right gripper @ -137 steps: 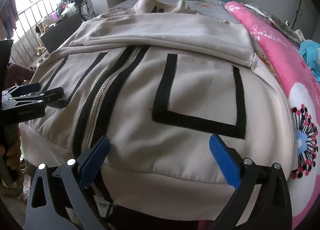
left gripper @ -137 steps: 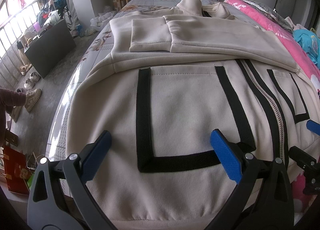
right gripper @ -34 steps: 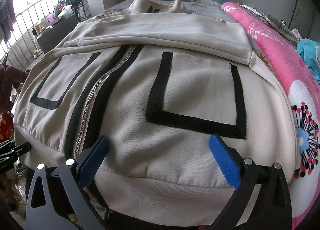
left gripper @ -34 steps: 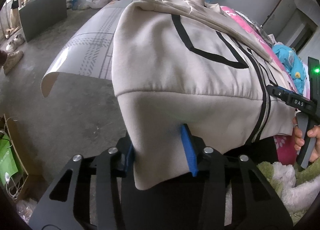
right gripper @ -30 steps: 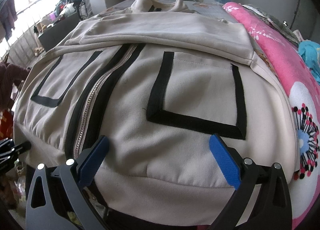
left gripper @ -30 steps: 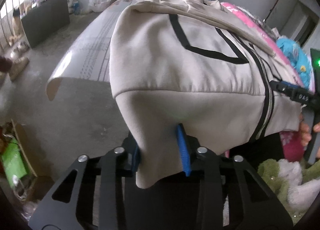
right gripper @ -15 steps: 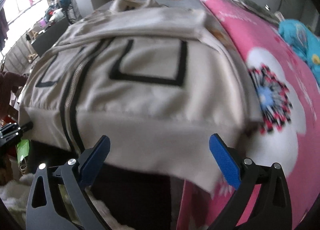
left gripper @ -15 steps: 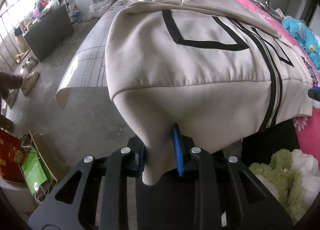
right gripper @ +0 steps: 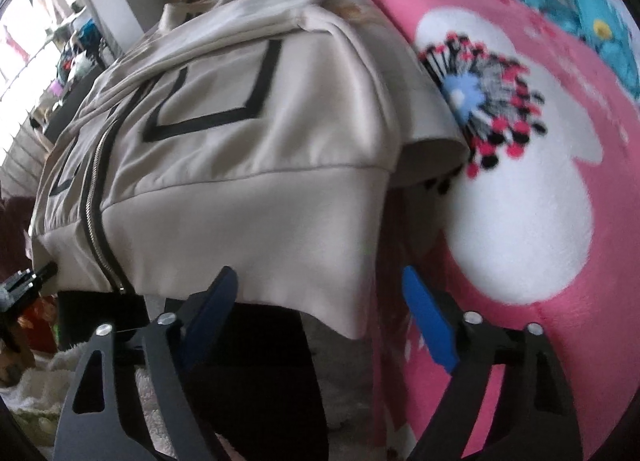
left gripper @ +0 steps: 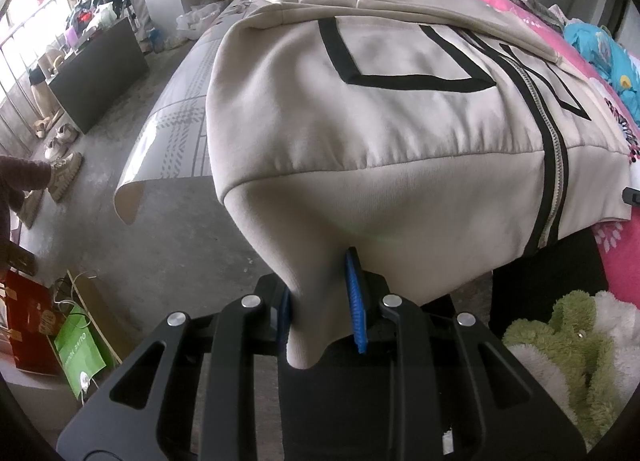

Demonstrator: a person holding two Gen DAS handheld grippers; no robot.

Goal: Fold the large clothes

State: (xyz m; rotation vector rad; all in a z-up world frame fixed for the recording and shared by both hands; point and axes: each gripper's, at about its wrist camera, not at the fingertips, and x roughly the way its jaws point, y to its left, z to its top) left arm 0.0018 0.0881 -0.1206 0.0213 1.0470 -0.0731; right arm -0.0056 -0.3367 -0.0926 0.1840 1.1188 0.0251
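Note:
A beige zip jacket (left gripper: 400, 101) with black trim lies on the bed, sleeves folded across its chest, its ribbed hem hanging over the near edge. My left gripper (left gripper: 320, 309) is shut on the hem's left corner, and the cloth is bunched between the blue pads. In the right wrist view the jacket (right gripper: 240, 141) has its right hem corner hanging between the jaws of my right gripper (right gripper: 320, 293). Those jaws are closing, and the pads stand clear of the cloth on both sides. The left gripper's tip (right gripper: 28, 281) shows at the left edge.
A pink floral blanket (right gripper: 520, 181) covers the bed to the right of the jacket. A green and white plush toy (left gripper: 560, 349) lies below the bed's edge. On the floor at left are a green bag (left gripper: 78, 349), shoes (left gripper: 62, 177) and a black cabinet (left gripper: 100, 73).
My right gripper has slid right along the hem to the jacket's right corner, rolled, and narrowed its jaws. The left gripper has tightened on the left corner and hardly moved.

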